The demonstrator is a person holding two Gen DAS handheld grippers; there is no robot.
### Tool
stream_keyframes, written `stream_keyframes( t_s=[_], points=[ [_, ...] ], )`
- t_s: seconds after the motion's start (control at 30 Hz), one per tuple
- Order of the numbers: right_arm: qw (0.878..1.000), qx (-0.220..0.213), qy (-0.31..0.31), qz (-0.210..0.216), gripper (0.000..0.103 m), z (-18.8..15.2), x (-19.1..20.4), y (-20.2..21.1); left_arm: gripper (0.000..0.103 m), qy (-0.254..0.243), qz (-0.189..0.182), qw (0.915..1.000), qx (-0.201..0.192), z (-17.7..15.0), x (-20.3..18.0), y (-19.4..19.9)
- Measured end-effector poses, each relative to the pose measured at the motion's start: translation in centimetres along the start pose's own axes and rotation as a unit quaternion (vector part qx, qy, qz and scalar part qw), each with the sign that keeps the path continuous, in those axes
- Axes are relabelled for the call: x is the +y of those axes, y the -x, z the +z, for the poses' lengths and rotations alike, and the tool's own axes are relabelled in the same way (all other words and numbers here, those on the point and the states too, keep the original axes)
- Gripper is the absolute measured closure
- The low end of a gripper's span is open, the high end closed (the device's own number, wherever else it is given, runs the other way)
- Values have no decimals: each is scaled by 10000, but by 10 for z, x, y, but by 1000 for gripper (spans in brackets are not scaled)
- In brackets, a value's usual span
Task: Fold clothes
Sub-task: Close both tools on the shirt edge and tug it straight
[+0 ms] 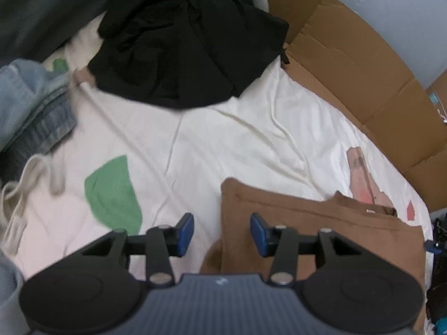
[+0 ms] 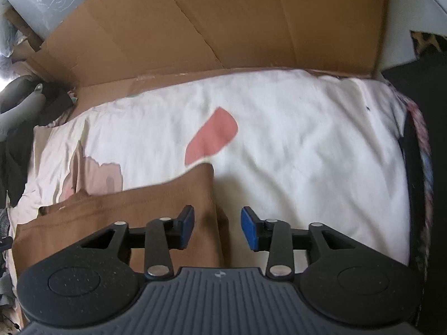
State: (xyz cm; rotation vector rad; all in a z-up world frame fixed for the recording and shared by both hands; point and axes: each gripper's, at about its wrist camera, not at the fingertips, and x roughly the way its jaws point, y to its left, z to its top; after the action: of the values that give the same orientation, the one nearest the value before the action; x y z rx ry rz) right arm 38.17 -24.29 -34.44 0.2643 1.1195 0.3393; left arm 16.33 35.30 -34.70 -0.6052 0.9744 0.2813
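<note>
A folded brown garment [image 1: 307, 223] lies flat on the white bed sheet [image 1: 223, 145]; the right wrist view shows it too, brown garment [image 2: 125, 217]. My left gripper [image 1: 222, 234] hovers over the garment's left edge, jaws apart, blue pads [image 1: 185, 233] clear of the cloth. My right gripper [image 2: 218, 229] hangs over the garment's right edge, also open, with nothing pinched between its blue pads [image 2: 250, 231]. A crumpled black garment [image 1: 184, 47] lies at the far end of the bed.
Folded blue jeans [image 1: 30, 103] and a cream tote bag [image 1: 25, 189] lie at the left. Flattened cardboard [image 2: 212, 22] lines the far side of the bed. The sheet carries a green patch [image 1: 111, 192] and a pink patch [image 2: 212, 136].
</note>
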Motion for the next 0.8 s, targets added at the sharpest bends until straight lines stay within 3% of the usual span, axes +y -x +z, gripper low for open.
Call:
stream_keyframes(
  t_s=[0.3,0.33,0.43,0.47,0.57,0.8],
  points=[
    [9995,157,264,-60,55,17,11,-30,57,87,-128,9993,327,13,6,-35],
    [9995,147,265,-53,55,19,11,-33,61,104,-217,9991,352,13,7,-36],
    [9995,100,302,-4,56,23,14,-38,95,53,-313,9986,419,14,7,-37],
    [9994,90,327,17,59,24,15,-40,95,15,-304,9988,372,15,6,-34],
    [9991,103,408,77,99,28,20,-38,97,-96,-282,9994,193,19,1,-23],
    [9986,-218,483,69,100,36,28,-15,98,-247,-306,9988,-308,31,-6,6]
  ],
)
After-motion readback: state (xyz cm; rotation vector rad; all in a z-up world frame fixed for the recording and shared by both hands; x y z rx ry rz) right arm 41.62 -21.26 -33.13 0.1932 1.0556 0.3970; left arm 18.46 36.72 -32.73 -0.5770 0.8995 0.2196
